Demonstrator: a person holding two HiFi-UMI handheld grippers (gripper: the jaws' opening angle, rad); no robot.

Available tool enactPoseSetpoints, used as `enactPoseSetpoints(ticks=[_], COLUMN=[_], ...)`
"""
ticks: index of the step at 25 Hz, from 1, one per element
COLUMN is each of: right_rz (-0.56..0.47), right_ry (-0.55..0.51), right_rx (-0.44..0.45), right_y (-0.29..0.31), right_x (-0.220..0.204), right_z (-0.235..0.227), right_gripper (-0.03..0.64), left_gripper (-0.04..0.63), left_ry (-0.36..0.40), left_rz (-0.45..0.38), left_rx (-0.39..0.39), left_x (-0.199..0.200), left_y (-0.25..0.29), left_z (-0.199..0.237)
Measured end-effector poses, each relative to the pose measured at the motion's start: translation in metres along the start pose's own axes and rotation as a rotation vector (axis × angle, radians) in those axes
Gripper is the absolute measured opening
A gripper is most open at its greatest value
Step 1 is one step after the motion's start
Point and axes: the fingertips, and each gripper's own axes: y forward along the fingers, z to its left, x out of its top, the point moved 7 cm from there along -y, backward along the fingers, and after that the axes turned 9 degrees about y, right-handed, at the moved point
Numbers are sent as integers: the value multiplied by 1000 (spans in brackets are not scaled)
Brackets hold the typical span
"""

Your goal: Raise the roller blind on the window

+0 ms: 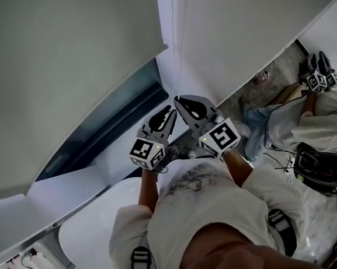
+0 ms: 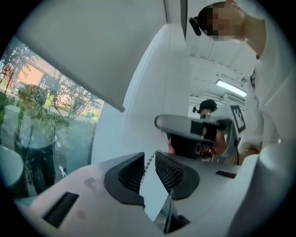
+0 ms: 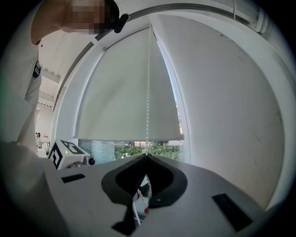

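The bead chain [image 3: 148, 92] is pinched at mid-frame by the closed right gripper [image 3: 146, 157] and merely straddled, ungripped, by the parted left gripper [image 2: 149, 157], presumably so the roller blind [image 3: 125, 88], hung at upper centre, can be hauled up alternately.

The roller blind [image 1: 62, 64] is smooth, matt cloth; the bead chain [image 3: 148, 92] looks plastic; the left gripper [image 2: 150, 154] is matt grey plastic, pads [image 2: 171, 173] ribbed.

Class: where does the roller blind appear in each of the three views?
Head view: roller blind fills the upper left.
Left gripper view: roller blind slants across the upper left.
Right gripper view: roller blind hangs at centre, above the right claw.
Shared landmark: window glass just below it.
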Motion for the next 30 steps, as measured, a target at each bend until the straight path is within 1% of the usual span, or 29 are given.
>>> enactPoseSetpoints(ticks=[2, 4, 5, 6, 8, 9, 12, 15, 16, 17, 20, 22, 26, 30], right_rz=[1, 2, 2, 2, 2, -2, -6, -5, -7, -9, -8, -2, 1, 5], right_ry=[-11, -14, -14, -15, -16, -11, -15, -17, -13, -11, -15, -26, -33, -39], right_rx=[4, 2, -3, -8, -13, -15, -13, -4, -5, -8, -12, -11, -5, -3], right_y=[-1, -3, -3, -2, 2, 2, -2, -6, -7, -7, -7, -7, -6, -4], right_x=[1, 2, 3, 4, 5, 5, 4, 3, 2, 2, 2, 2, 1, 1], right_z=[1, -1, -3, -5, -7, -8, -6, -2, -2, -2, -4, -4, 0, 2], right_gripper=[61, 61, 61, 61, 61, 61, 61, 61, 61, 61, 61, 61, 61, 61], left_gripper=[65, 66, 66, 66, 69, 69, 71, 70, 71, 71, 71, 71, 72, 72], left_ry=[21, 81, 99, 93, 59, 62, 118, 206, 223, 224, 198, 217, 263, 267], left_rz=[-24, 17, 29, 15, -54, -79, -110, -68, -62, -75, -156, -185, -207, -203], left_rx=[2, 8, 9, 5, -5, -8, -23, -28, -28, -30, -43, -44, -56, -64], left_x=[24, 42, 48, 56, 74, 84, 111, 128, 131, 136, 155, 170, 192, 203], left_y=[-2, -1, -2, -3, -9, -11, -8, 3, 5, 5, -2, -3, 5, 15], left_z=[-3, -3, -2, 1, 7, 8, 1, -7, -8, -8, -8, -8, -10, -10])
